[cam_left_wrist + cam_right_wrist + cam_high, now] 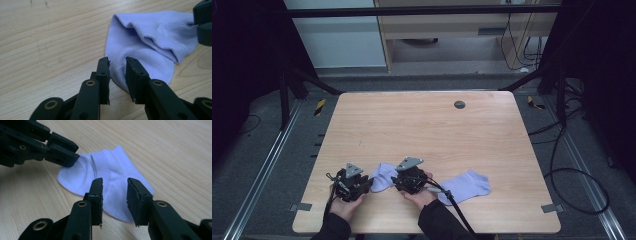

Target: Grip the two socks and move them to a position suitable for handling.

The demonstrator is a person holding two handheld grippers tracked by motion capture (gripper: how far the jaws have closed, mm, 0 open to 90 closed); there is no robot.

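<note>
Straddling the near sock (382,176) on the desk (422,130), the left hand-held gripper (117,62) and right hand-held gripper (114,183) both stood spread, unclamped. Each probably needed to sink until its pads bracketed fabric before pinching.

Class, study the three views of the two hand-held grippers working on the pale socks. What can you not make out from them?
- High view: left hand-held gripper and right hand-held gripper cover the nearer sock where they meet it; jaw contact unreadable.
- High view: the right one's cable crosses the second sock.
- Left gripper view: the sock's far end is cut by the picture edge.
- Gripper views: whether the pads press the cloth is unclear.
</note>
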